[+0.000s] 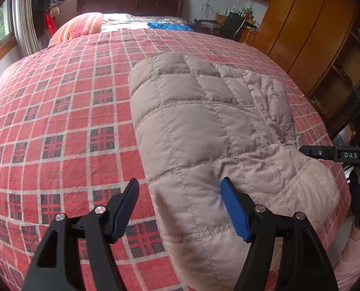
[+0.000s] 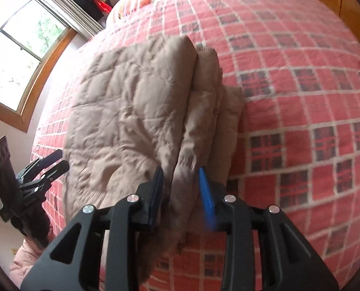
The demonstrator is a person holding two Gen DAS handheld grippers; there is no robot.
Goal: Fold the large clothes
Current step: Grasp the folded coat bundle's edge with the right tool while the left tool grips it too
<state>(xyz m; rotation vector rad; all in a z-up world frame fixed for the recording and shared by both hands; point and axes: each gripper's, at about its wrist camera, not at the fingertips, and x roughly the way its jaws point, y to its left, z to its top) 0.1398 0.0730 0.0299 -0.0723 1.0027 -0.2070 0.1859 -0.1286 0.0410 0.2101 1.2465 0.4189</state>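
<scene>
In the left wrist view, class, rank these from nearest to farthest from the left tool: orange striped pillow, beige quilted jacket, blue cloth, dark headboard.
1. beige quilted jacket: right at the left tool.
2. orange striped pillow: far left.
3. blue cloth: farther up the bed.
4. dark headboard: against the back wall.

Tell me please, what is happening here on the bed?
A person with handheld tongs in each hand is folding a beige quilted jacket on a bed with a red checked cover. The right tongs have a thick fold of the jacket's edge between their fingers. The left tongs are open, hovering at the jacket's near left edge and gripping nothing. The jacket already looks partly folded.
</scene>
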